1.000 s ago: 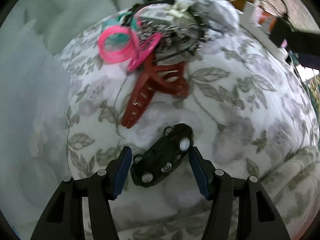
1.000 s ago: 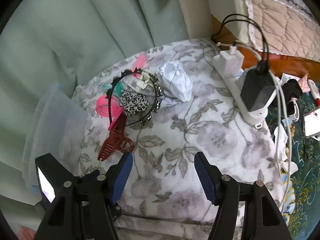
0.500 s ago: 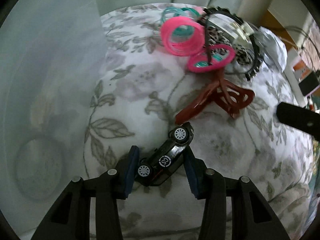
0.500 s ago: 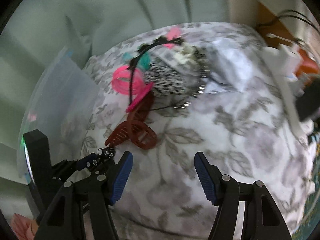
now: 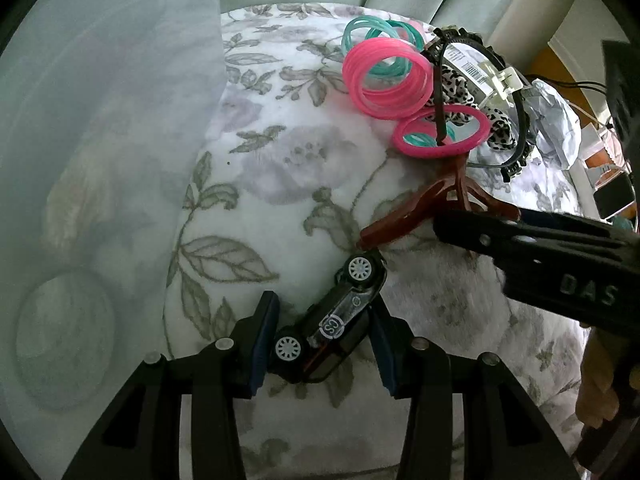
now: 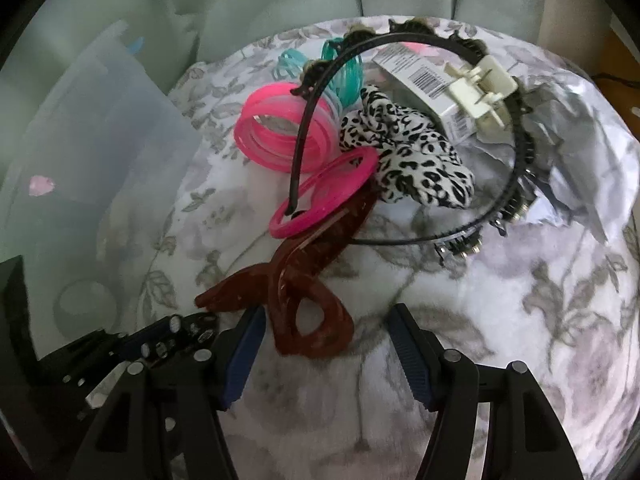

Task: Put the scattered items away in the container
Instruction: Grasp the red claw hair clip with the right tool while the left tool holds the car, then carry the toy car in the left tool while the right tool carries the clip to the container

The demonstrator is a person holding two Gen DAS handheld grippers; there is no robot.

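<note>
Left gripper [image 5: 325, 339] is clamped on the black toy car [image 5: 334, 320], blue pads pressed to both its sides; car sits tilted w/ white wheels facing up, nose pointing toward the red claw clip [image 5: 430, 210], just short of it. Car is over the floral cloth [image 5: 288, 168]; can't tell if it's lifted or touching.

Right gripper [image 6: 325, 356] is spread wide, gripping nothing. Its fingers straddle the looped handle end of the red claw clip [image 6: 296, 292], left pad just beside the loop, right pad apart from it. In left wrist view the right gripper's black finger comes in from the right and covers part of the clip.

Positions rel. to the claw clip:
- pink oval ring [image 6: 324, 196] lies on the clip's toothed end, touching it
- pink bangle stack [image 6: 286, 136] just beyond that ring, farther from the grippers
- teal bangles [image 6: 340, 68] behind the pink stack
- black headband [image 6: 404, 136] arcs over the pile, one tip poking thru the oval ring
- leopard-print scrunchie [image 6: 408, 164] beyond-right of the clip, inside the headband arc
- cream clip on a barcoded card [image 6: 452, 80] beyond the scrunchie
- crumpled grey plastic [image 6: 580, 148] far right
- translucent container [image 6: 92, 152] well left of the clip, at the cloth's edge; holds none of the pile's items. In left wrist view its wall [image 5: 104, 160] fills the left side.
</note>
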